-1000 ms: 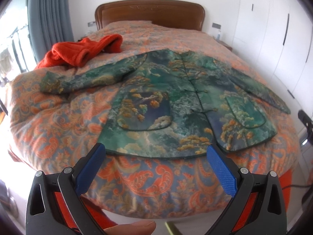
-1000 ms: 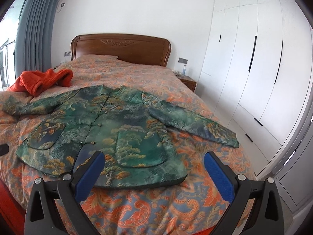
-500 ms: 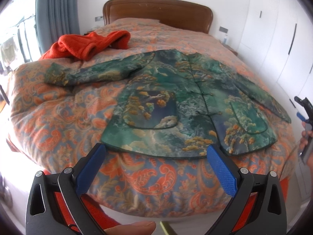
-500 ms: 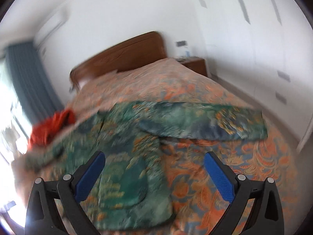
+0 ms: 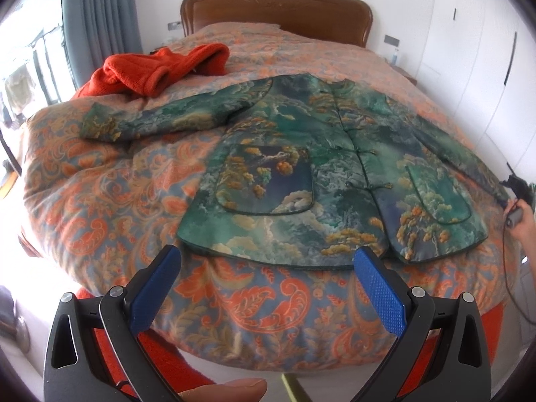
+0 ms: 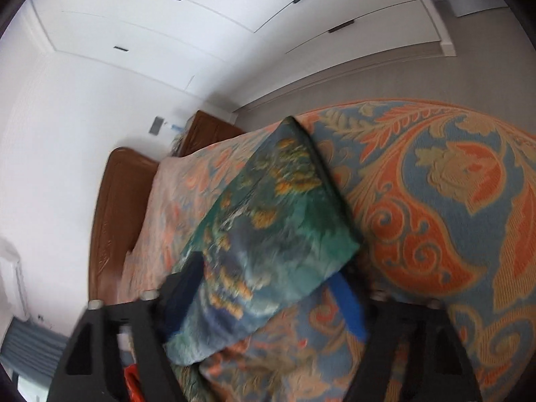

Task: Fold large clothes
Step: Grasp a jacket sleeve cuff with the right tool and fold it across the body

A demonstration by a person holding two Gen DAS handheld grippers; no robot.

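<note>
Left wrist view: the left gripper (image 5: 266, 281) fills the lower part of the frame with its blue pads spread wide and nothing between them. It hovers off the foot of the bed (image 5: 100, 207), short of the mattress edge. The green patterned jacket (image 5: 321, 174) lies flat and front-up across the centre of the frame, buttoned, collar toward the headboard (image 5: 274, 10), hem nearest the gripper. One sleeve (image 5: 160, 120) runs out to the left of the frame; the other runs down to the right edge, where the right gripper (image 5: 516, 184) meets its cuff. An orange garment (image 5: 157, 70) sits bunched at upper left, apart from the jacket.

Right wrist view: the frame is rolled sideways and blurred. The right gripper (image 6: 268, 298) occupies the lower centre, with the sleeve cuff (image 6: 268, 234) lying between its two fingers. The pads appear partly closed around the cloth, but the blur prevents confirming a firm clamp. The bedspread (image 6: 452, 201) fills the right half of the frame.

Governing relation: the sleeve's long axis extends from the cuff back toward the jacket body, up and left in this frame. The right gripper is at the cuff; the left is well apart from it. The likely next move is carrying the cuff inward across the jacket front, with the fold line at the shoulder.
</note>
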